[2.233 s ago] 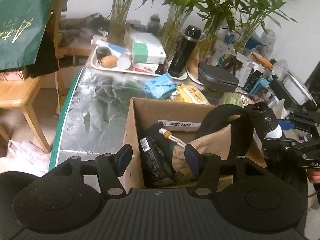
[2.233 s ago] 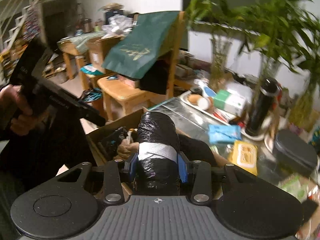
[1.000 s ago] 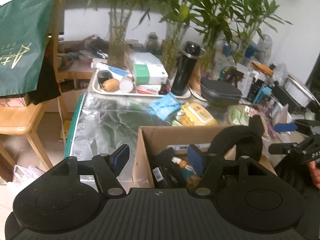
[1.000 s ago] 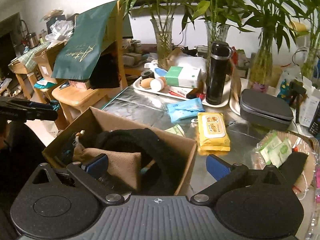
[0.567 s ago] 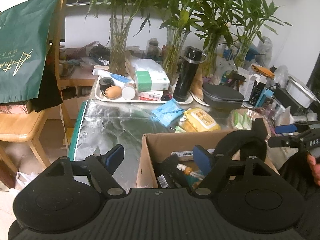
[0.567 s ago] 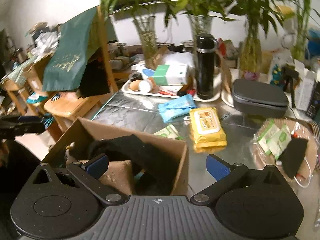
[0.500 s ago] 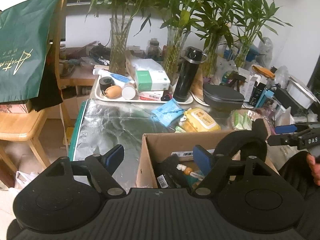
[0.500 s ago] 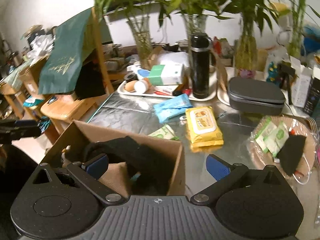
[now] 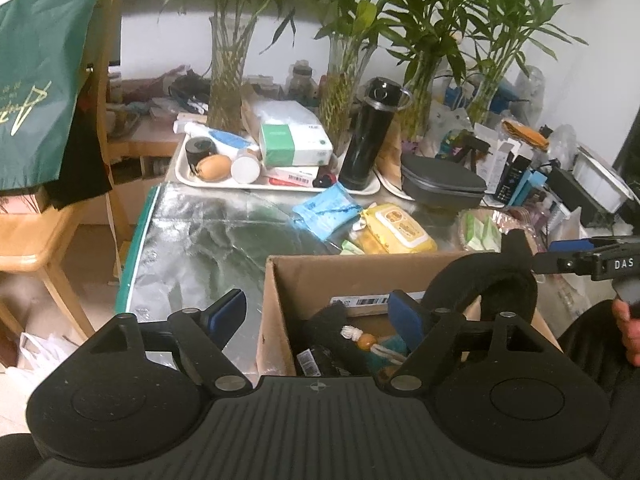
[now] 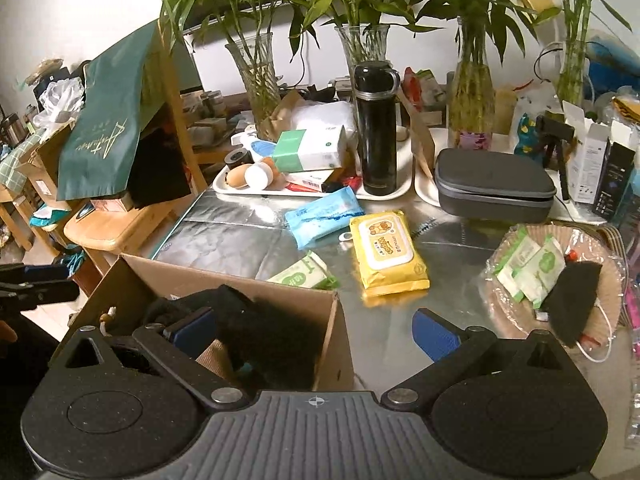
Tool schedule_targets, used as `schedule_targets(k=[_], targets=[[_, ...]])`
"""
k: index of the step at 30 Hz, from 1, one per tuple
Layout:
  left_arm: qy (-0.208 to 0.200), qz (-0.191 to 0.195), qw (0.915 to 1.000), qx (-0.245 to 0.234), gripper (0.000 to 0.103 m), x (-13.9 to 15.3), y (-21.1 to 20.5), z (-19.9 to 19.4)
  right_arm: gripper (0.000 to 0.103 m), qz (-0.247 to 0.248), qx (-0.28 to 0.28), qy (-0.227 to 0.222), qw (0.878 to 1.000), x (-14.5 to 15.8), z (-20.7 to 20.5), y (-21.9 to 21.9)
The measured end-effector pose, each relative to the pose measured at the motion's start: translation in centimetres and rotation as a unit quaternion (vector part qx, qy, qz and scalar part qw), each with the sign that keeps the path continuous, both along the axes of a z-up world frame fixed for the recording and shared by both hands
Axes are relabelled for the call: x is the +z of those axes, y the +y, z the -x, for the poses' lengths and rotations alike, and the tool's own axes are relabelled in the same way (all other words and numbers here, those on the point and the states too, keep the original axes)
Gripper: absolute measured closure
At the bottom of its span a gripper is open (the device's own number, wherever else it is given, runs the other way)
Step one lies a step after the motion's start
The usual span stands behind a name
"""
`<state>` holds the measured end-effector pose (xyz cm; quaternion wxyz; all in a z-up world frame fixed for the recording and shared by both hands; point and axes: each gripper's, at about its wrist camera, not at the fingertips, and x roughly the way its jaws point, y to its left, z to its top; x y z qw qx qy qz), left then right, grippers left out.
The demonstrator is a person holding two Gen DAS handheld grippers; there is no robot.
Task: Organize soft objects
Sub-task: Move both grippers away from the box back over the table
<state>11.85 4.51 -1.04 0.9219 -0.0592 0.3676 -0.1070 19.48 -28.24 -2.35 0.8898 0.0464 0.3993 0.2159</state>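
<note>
So the black taped bundle the right hand-held gripper (image 10: 314, 330) was squeezing is gone, dropped into the cardboard box (image 10: 224, 280). Both hand-held grippers released, the left (image 9: 316, 312) just widening. Yellow wipes pack (image 10: 386, 250) waits on the counter (image 10: 224, 236).

Right gripper (image 10: 314, 330) no longer clamping black wrapped bundle; jaws standing wide, empty, over cardboard box (image 10: 240, 280) corner. Bundle gone from sight. Left gripper (image 9: 316, 314) jaws having just been opening, nothing between them.
</note>
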Motion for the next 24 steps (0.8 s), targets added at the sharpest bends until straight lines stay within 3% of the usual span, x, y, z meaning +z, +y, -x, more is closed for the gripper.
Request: schedule_targets(k=[12,24], targets=[[0.001,-0.023,0.9996,-0.018,0.025,-0.2,-0.2,-1.5,0.0,0.009,-0.039,-0.033,0.999,-0.7,-3.2,-0.2],[-0.021,-0.034,0.9987,-0.031,0.025,0.1,0.3,-4.2,0.0,0.053,-0.053,-0.047,0.996,-4.8,-8.0,-0.7]])
